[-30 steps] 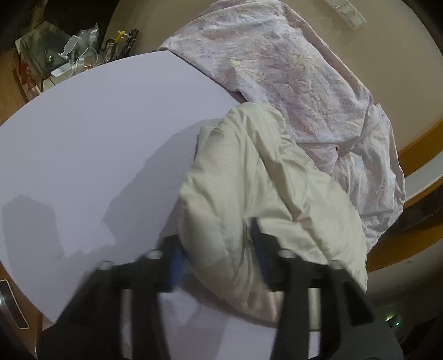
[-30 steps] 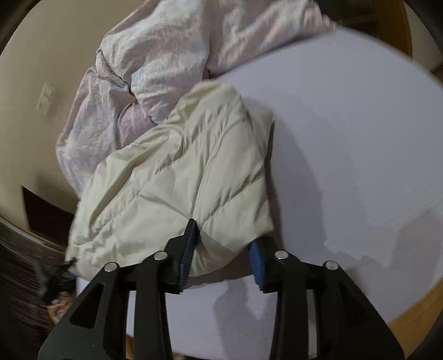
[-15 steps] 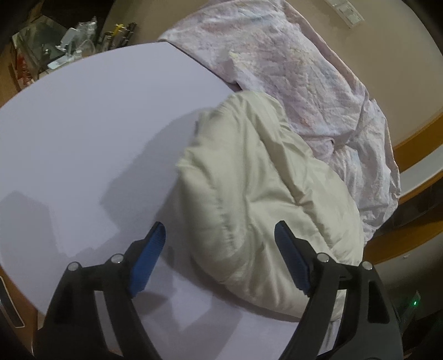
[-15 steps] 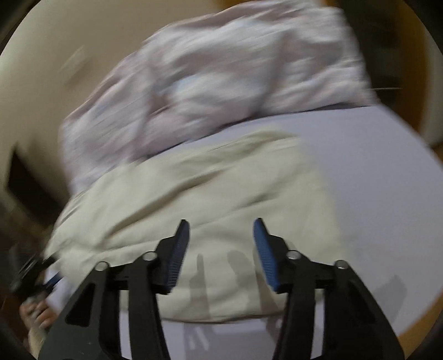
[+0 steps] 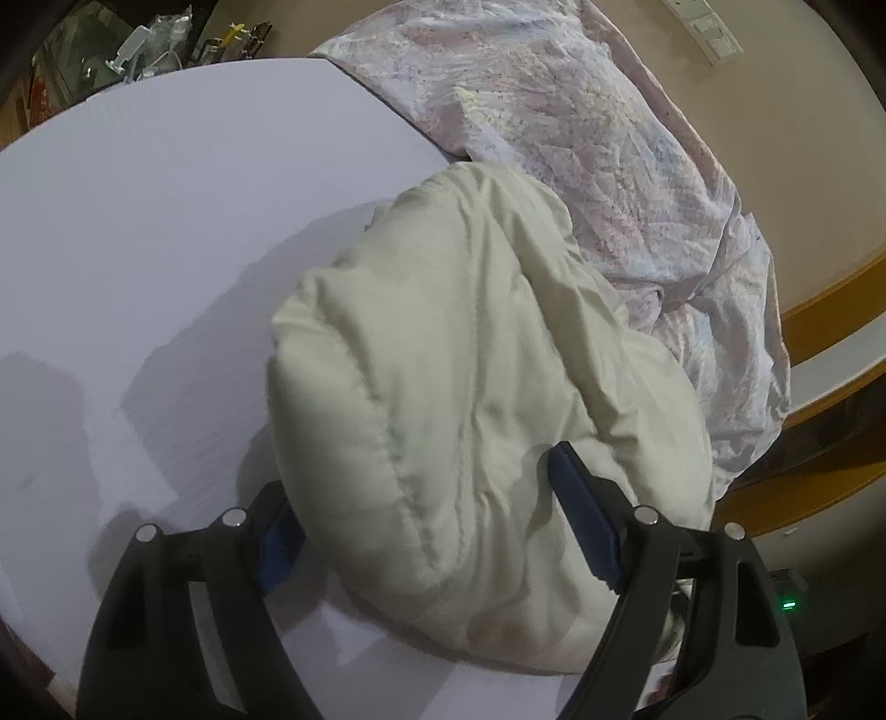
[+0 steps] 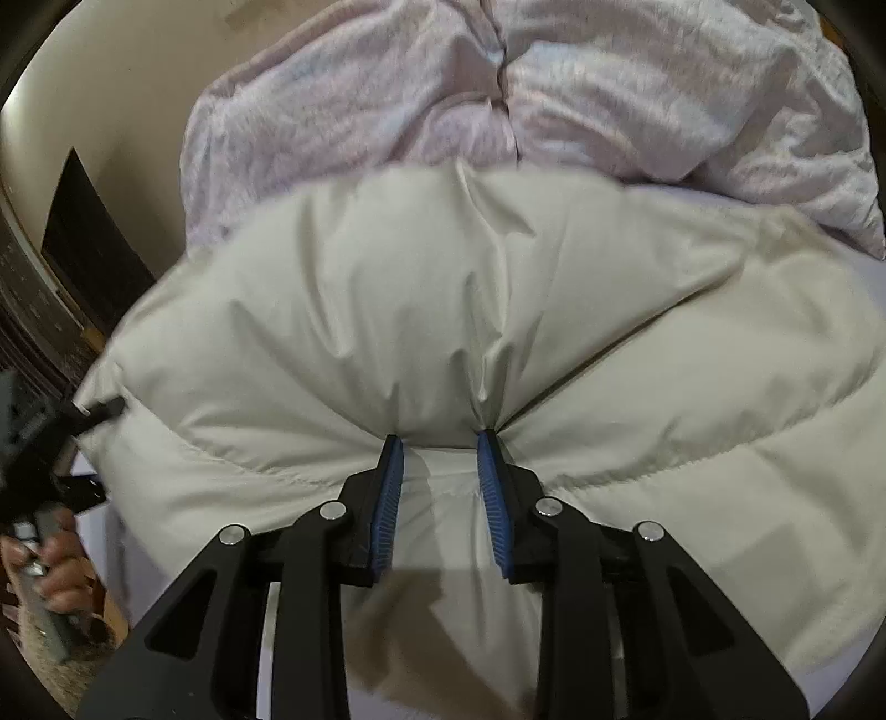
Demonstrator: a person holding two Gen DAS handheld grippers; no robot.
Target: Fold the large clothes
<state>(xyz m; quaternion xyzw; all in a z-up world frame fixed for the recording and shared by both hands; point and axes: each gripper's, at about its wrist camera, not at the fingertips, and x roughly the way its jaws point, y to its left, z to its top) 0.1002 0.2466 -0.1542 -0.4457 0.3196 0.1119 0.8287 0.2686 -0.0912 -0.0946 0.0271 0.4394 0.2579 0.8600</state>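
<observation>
A cream puffy jacket (image 5: 470, 387) lies bundled on the white table (image 5: 166, 221). My left gripper (image 5: 426, 487) stands open, wide astride the jacket's near bulge. Its left finger is half hidden under the jacket's edge and its right pad (image 5: 581, 515) rests on the fabric. In the right wrist view the jacket (image 6: 443, 288) fills the middle. My right gripper (image 6: 441, 437) is closing on a ridge of the jacket, and creases fan out from both tips. The left gripper (image 6: 39, 437) and the hand (image 6: 55, 559) that holds it show at that view's left edge.
A crumpled pink quilt (image 5: 581, 138) lies just behind the jacket, against a beige wall with a switch plate (image 5: 709, 33). Bottles and clutter (image 5: 149, 44) stand beyond the table's far left edge. A wooden rail (image 5: 830, 310) runs to the right.
My left gripper has let go of the jacket and opened wide around it. My right gripper swung sideways along the jacket, rolled, and narrowed onto a fold.
</observation>
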